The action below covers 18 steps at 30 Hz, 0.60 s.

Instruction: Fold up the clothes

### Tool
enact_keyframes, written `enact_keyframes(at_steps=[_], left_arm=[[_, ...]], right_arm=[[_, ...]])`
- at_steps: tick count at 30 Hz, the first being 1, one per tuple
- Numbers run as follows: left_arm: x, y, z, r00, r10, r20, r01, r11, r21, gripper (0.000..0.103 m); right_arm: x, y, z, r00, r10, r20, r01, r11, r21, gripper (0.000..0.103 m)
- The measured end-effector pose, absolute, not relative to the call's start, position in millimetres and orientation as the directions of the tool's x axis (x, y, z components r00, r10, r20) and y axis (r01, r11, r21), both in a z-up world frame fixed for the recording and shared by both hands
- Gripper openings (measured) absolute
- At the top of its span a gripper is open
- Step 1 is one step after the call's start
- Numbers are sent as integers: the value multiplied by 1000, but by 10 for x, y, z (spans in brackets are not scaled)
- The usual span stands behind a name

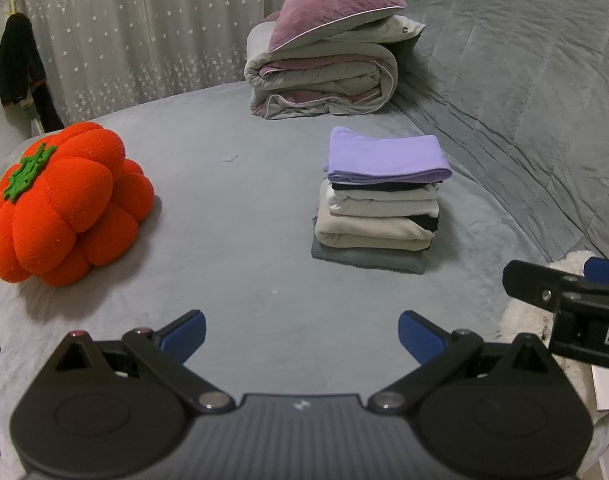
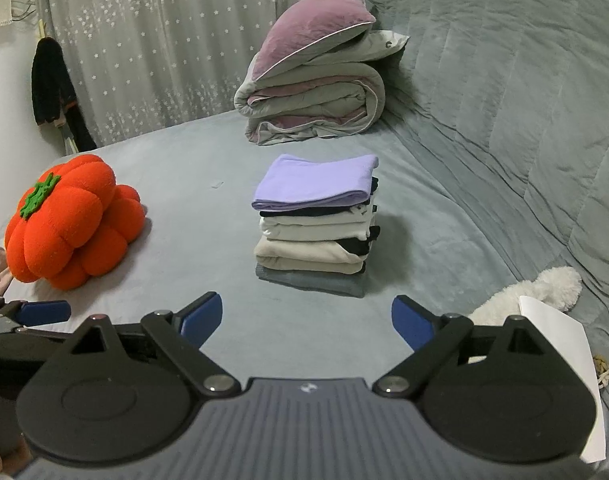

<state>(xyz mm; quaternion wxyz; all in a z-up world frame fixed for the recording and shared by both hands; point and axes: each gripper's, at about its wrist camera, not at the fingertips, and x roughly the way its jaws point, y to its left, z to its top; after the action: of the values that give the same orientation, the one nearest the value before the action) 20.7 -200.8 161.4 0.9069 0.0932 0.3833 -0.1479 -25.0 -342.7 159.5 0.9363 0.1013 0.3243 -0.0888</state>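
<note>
A stack of folded clothes [image 1: 378,204] [image 2: 316,228] stands on the grey bed [image 1: 232,208] [image 2: 192,200], with a lilac piece [image 1: 384,160] [image 2: 316,182] on top and white, black, beige and grey pieces under it. My left gripper [image 1: 302,336] hangs open over bare bedding, short of the stack and to its left, holding nothing. My right gripper [image 2: 307,322] is open too, just in front of the stack, with nothing between its blue fingertips. Part of the right gripper [image 1: 564,292] shows at the right edge of the left wrist view.
An orange pumpkin cushion [image 1: 64,204] [image 2: 72,224] lies at the left. A rolled duvet with a mauve pillow [image 1: 324,64] [image 2: 312,84] sits behind the stack. A padded grey backrest [image 1: 524,100] rises on the right. A white plush toy [image 2: 536,292] and white paper [image 2: 564,360] lie near right.
</note>
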Motion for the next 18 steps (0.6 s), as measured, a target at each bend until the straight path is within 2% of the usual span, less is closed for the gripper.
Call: enact_keyframes(at_steps=[9, 16, 18], left_arm=[[187, -1983, 1609, 665, -199, -720, 340, 939, 54, 102], [52, -1881, 1550, 694, -208, -690, 347, 935, 68, 102], [-16, -1818, 1492, 701, -199, -685, 335, 940, 70, 102]], right_arm=[[-256, -3401, 1604, 777, -113, -619, 230, 967, 112, 94], [-385, -3335, 1554, 807, -117, -578, 218, 970, 107, 96], [-448, -3284, 1523, 820, -120, -559, 212, 972, 102, 99]])
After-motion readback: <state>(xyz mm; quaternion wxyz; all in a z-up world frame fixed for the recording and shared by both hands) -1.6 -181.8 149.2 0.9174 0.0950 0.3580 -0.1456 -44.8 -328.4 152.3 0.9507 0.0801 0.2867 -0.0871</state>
